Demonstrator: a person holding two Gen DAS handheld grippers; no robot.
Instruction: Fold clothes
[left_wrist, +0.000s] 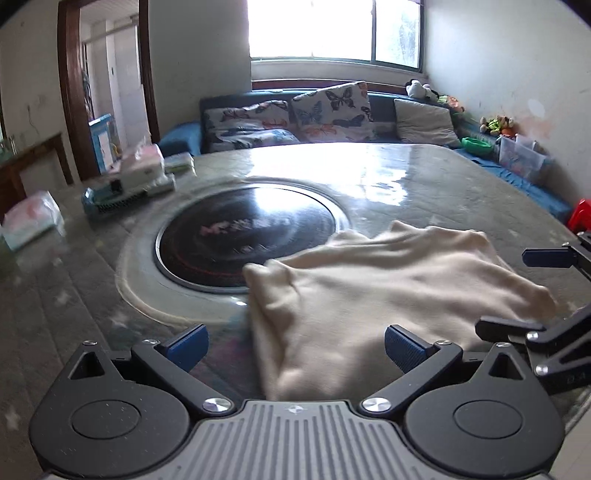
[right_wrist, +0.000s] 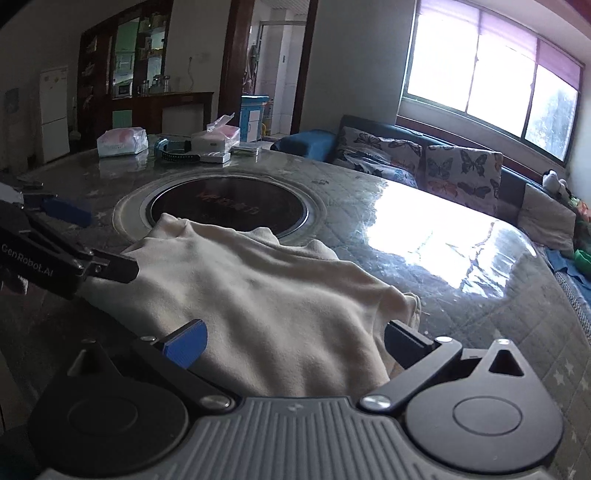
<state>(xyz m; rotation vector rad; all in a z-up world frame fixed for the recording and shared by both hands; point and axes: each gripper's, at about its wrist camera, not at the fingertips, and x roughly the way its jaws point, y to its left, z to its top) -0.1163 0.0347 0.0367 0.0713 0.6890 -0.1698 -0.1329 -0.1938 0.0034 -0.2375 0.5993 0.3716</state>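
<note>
A cream garment (left_wrist: 388, 295) lies rumpled and partly folded on the glossy table (left_wrist: 406, 177), its far edge overlapping the black round hotplate (left_wrist: 236, 236). My left gripper (left_wrist: 297, 347) is open at the garment's near left edge, and cloth lies between its wide-apart blue pads without being clamped. At the right edge of that view my right gripper (left_wrist: 528, 291) is open beside the cloth. In the right wrist view the garment (right_wrist: 258, 288) fills the gap of my open right gripper (right_wrist: 297, 343). My left gripper (right_wrist: 92, 240) stands open at the cloth's left edge.
Tissue packs and small boxes (left_wrist: 140, 173) sit at the table's far left, also seen as tissue packs (right_wrist: 122, 142). A sofa with butterfly cushions (left_wrist: 332, 110) runs behind the table under a bright window. A red stool (left_wrist: 581, 218) stands at the right.
</note>
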